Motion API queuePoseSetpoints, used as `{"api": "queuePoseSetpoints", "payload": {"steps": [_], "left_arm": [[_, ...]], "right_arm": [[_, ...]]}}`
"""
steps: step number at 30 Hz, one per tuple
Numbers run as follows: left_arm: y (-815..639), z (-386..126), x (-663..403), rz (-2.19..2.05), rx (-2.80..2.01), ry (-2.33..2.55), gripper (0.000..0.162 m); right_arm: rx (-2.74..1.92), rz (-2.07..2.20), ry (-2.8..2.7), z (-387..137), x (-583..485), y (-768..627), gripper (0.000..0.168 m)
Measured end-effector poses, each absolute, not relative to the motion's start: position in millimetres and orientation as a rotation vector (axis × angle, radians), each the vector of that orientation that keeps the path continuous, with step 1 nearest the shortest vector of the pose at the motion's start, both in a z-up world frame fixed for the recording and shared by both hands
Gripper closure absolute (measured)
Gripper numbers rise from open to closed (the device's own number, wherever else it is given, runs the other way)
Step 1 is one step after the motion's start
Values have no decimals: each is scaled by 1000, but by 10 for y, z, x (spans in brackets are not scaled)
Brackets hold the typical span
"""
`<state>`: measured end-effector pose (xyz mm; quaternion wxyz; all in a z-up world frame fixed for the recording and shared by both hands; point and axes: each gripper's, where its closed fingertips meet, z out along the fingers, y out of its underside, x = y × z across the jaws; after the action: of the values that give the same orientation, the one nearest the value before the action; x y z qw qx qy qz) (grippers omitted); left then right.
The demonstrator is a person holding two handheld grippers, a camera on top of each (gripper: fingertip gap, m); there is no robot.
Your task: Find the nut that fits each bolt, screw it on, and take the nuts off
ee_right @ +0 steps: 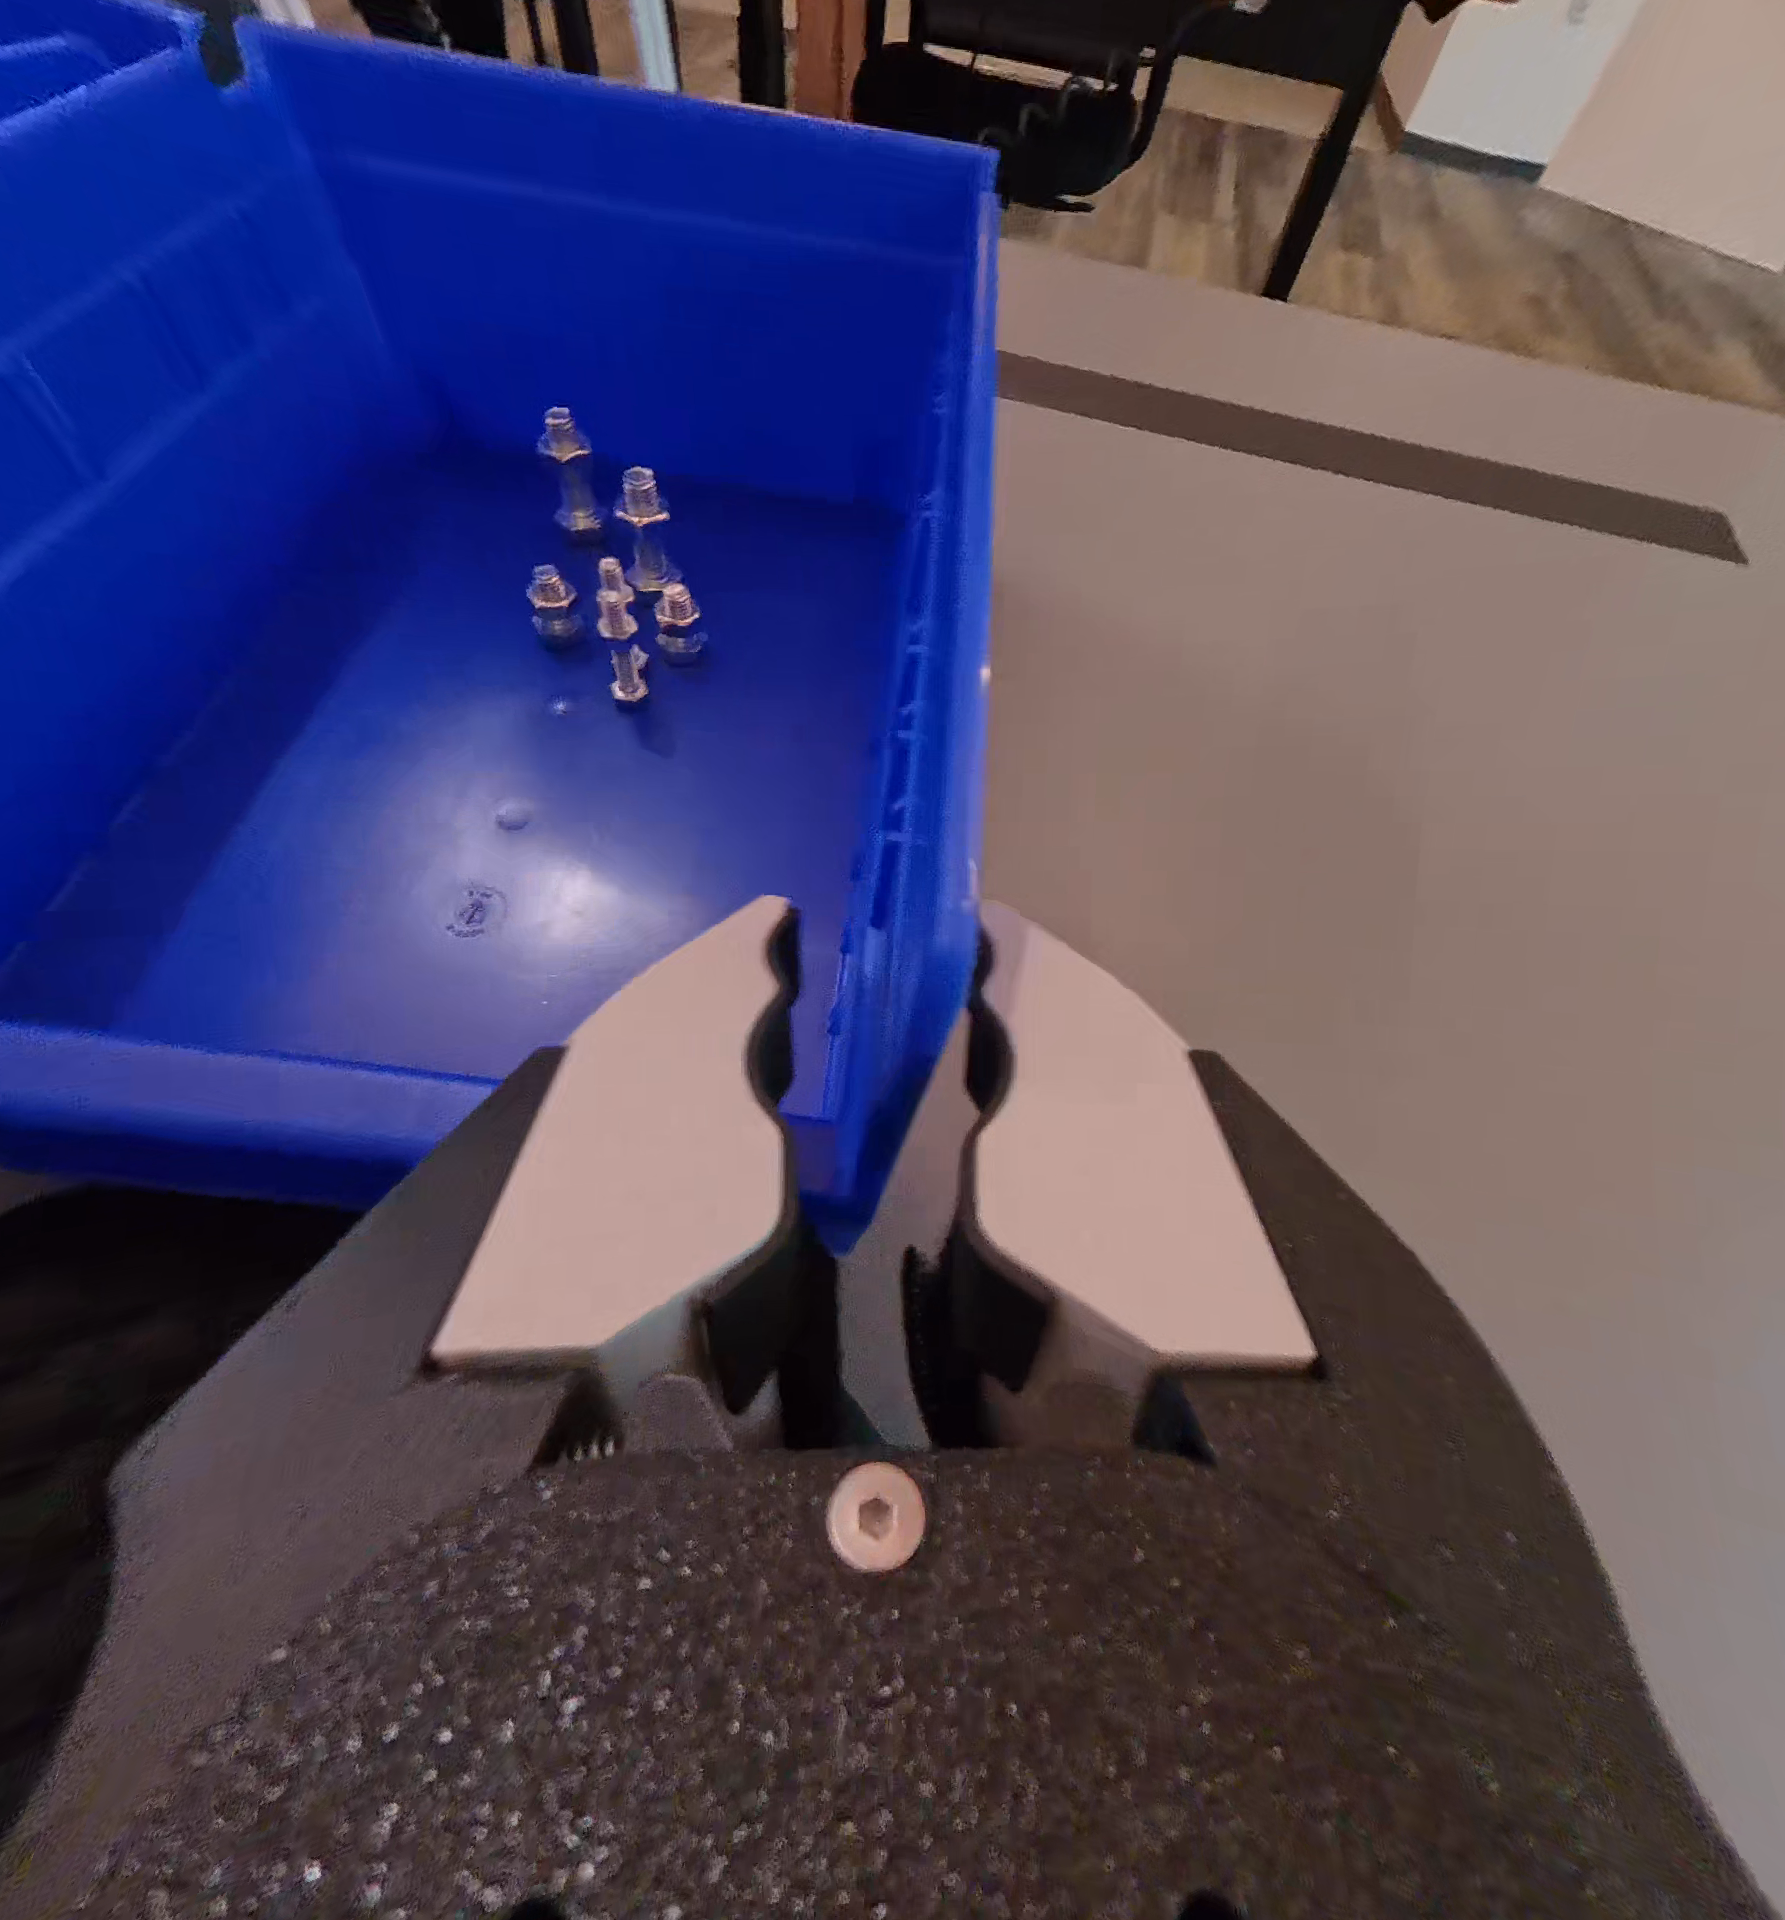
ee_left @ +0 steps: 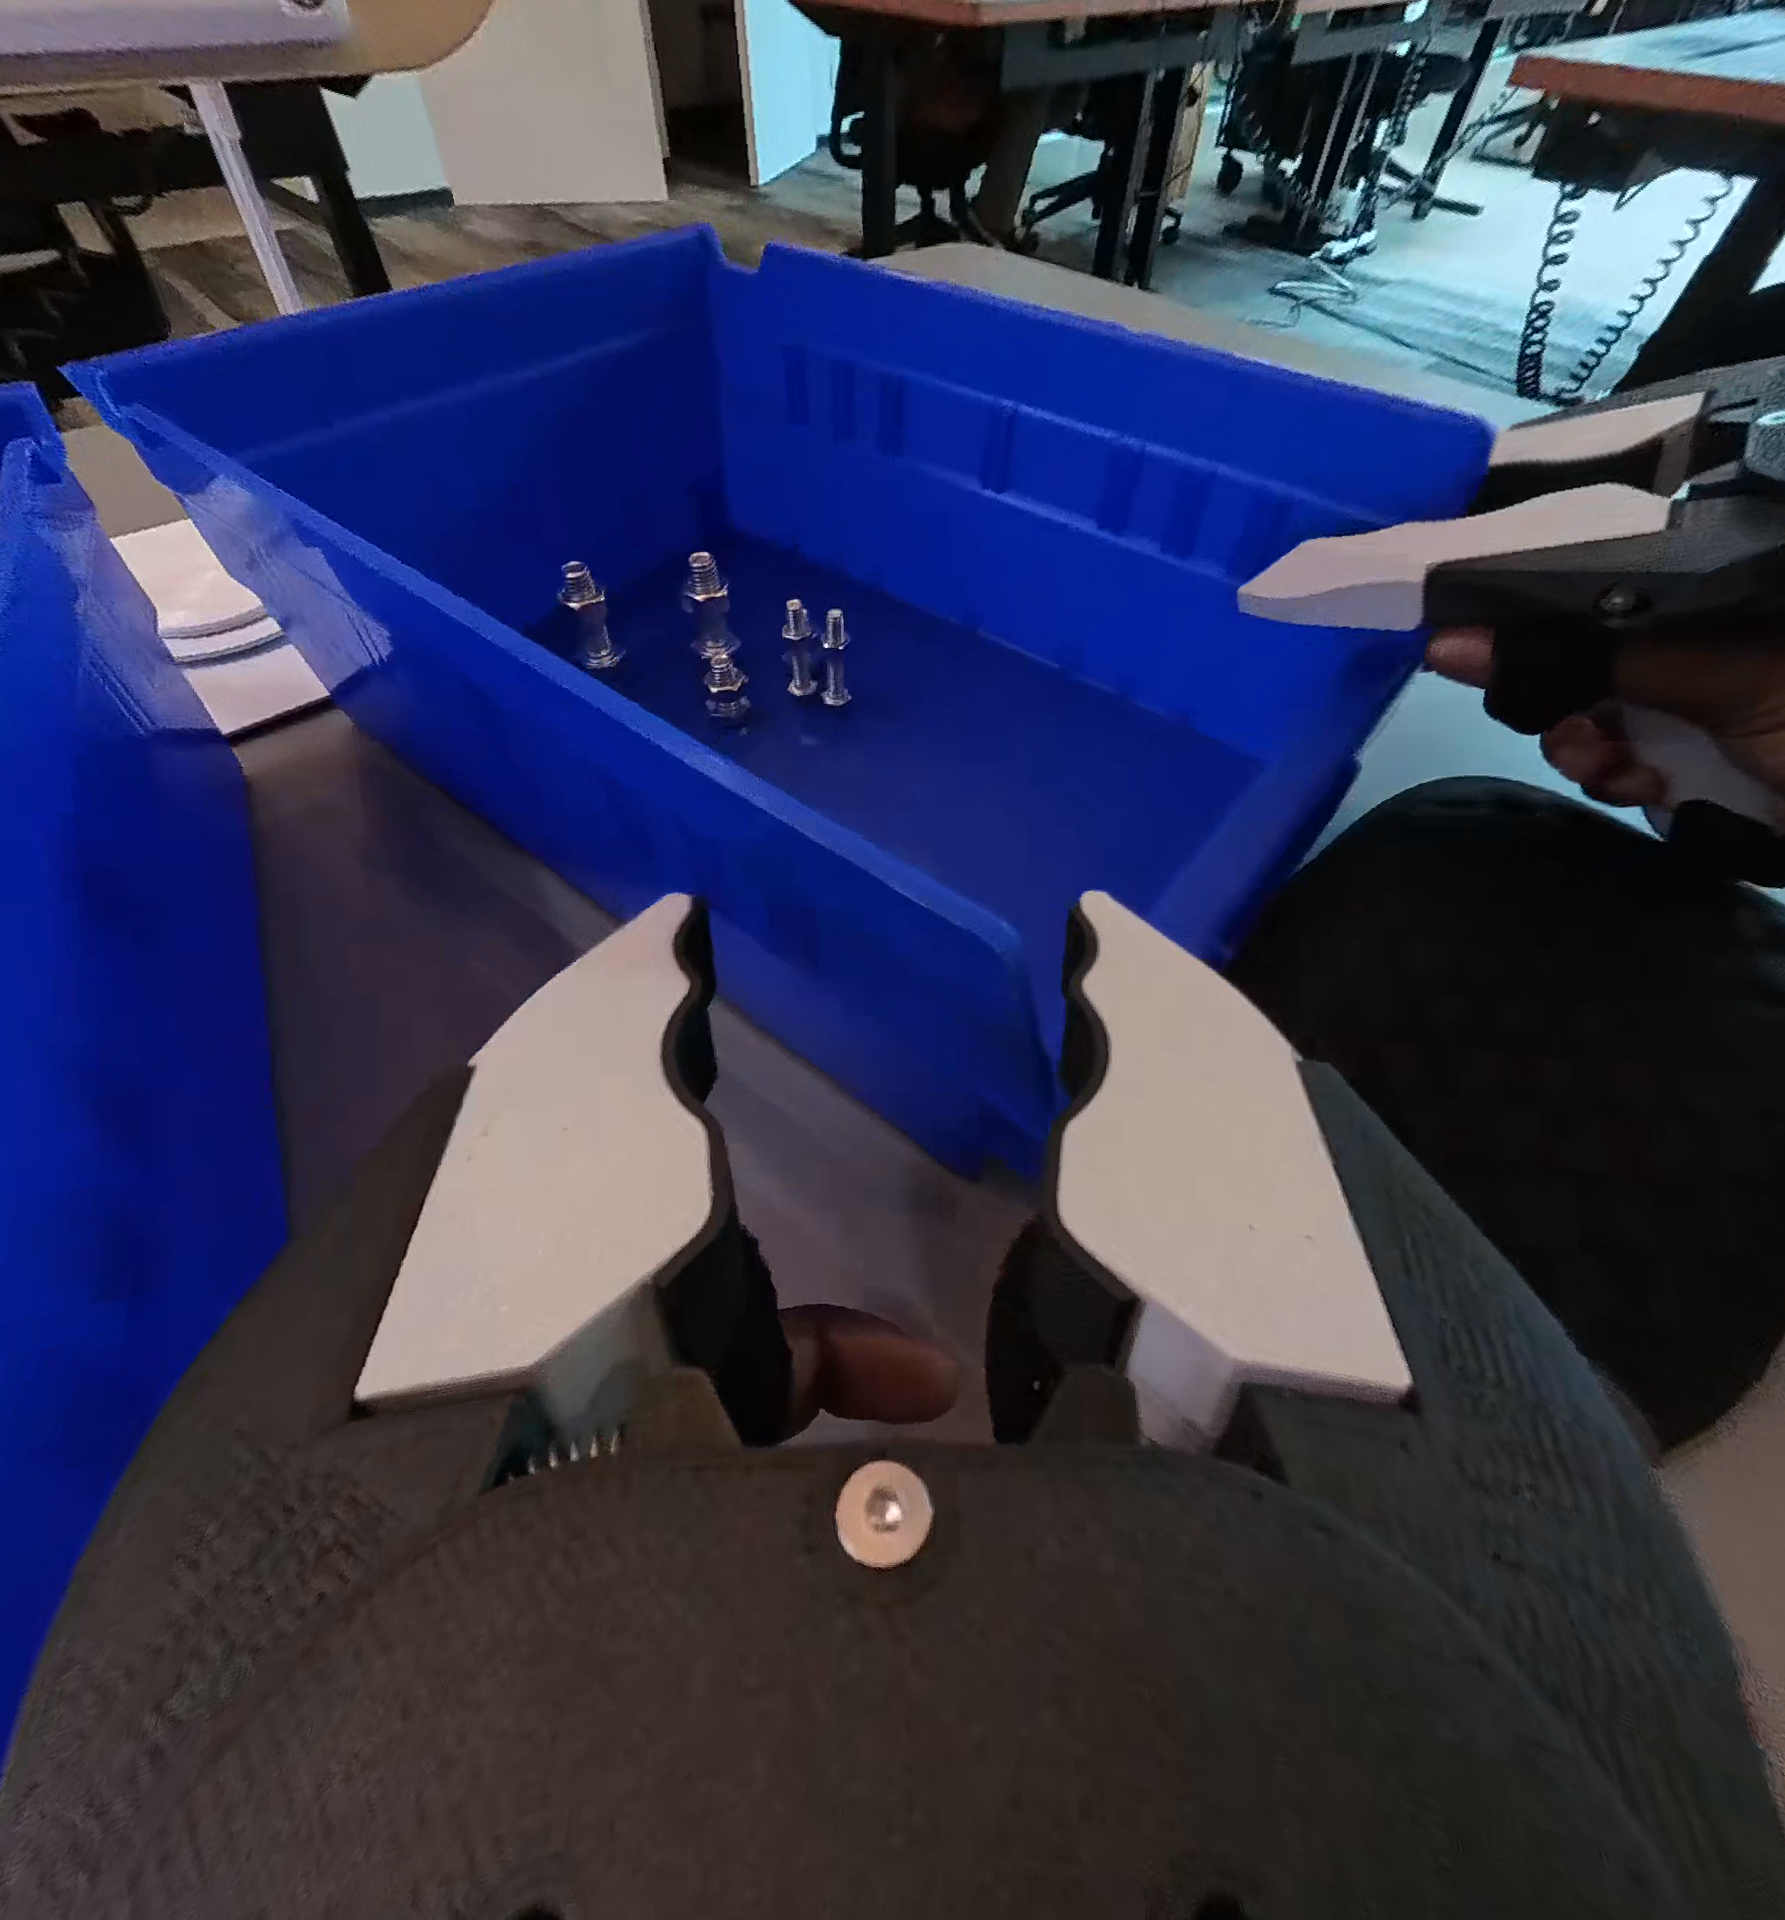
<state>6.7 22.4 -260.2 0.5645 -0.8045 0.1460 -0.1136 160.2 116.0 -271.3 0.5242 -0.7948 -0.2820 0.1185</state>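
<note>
A blue bin [ee_left: 971, 499] stands on a grey table; it also shows in the right wrist view [ee_right: 659, 260]. Several small silver bolts [ee_left: 706, 623] stand head-down in a cluster on its floor, most with a nut on the thread; they show in the right wrist view too [ee_right: 607, 561]. My left gripper [ee_left: 886, 914] is open and empty, just short of the bin's near corner. My right gripper [ee_right: 886, 914] has its jaws partly apart astride the bin's right wall near the front corner, holding nothing. It shows at the right in the left wrist view [ee_left: 1371, 520].
A second blue bin [ee_left: 88, 935] stands close on the left. Between the bins lies a white flat piece [ee_left: 213, 613]. A black chair [ee_left: 1542, 1091] is below the table edge. The grey table [ee_right: 1387, 831] extends right of the bin, with a dark strip [ee_right: 1387, 457].
</note>
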Motion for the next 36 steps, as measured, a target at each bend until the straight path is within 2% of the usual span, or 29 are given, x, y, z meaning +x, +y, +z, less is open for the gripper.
{"api": "queuePoseSetpoints", "payload": {"steps": [1,3,13,25,36], "left_arm": [[233,-2603,71,-268,-1894,348,103],[248,-2599,24,-215,-1897,348,110],[211,-2379,-268,7,-1805,329,140],[-178,-1425,-693,129,-1623,308,146],[-848,-959,-2058,428,-1584,113,146]], "right_arm": [[-1895,256,-688,-2706,1588,1157,151],[-1887,170,-725,-2708,1600,1135,160],[-1764,-48,-819,-2458,1506,781,159],[-1576,-125,-784,-1352,1089,346,159],[-1378,101,-940,-920,-531,164,160]]}}
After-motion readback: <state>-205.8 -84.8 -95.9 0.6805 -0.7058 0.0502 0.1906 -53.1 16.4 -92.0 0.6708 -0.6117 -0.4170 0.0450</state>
